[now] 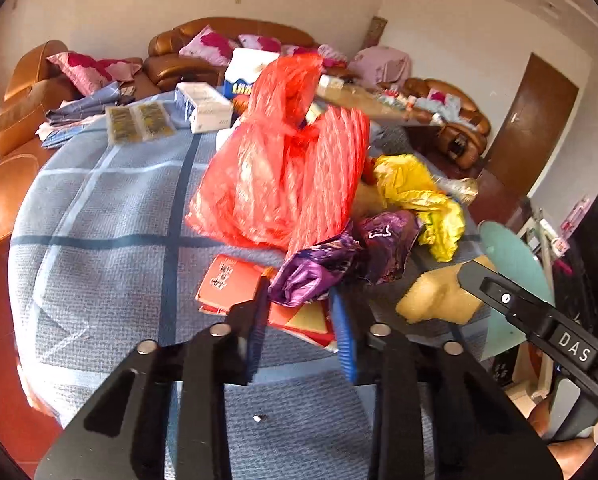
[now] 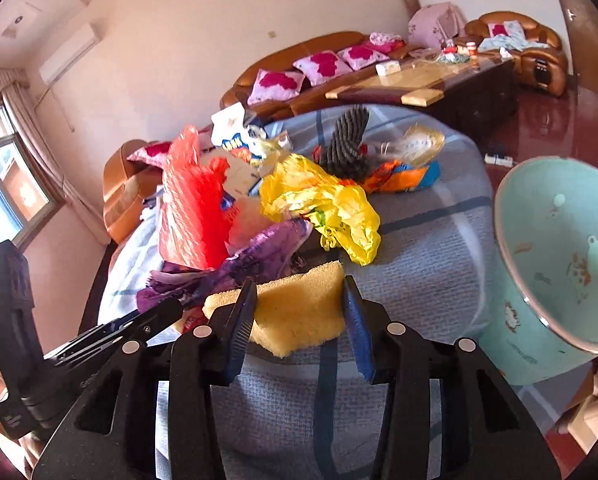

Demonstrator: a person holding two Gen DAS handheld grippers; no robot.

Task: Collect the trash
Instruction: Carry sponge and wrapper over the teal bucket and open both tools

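A crumpled purple wrapper lies at the near edge of a trash pile on a blue checked tablecloth. My left gripper is shut on the wrapper's lower end, over a red packet. My right gripper is shut on a yellow sponge, which fills the gap between its fingers. The sponge lies just right of the wrapper. A red plastic bag and a yellow plastic bag are heaped behind them.
A teal bin stands off the table's right edge. Behind the pile lie an orange snack packet, a dark ribbed brush and white boxes. Brown sofas and a coffee table lie beyond.
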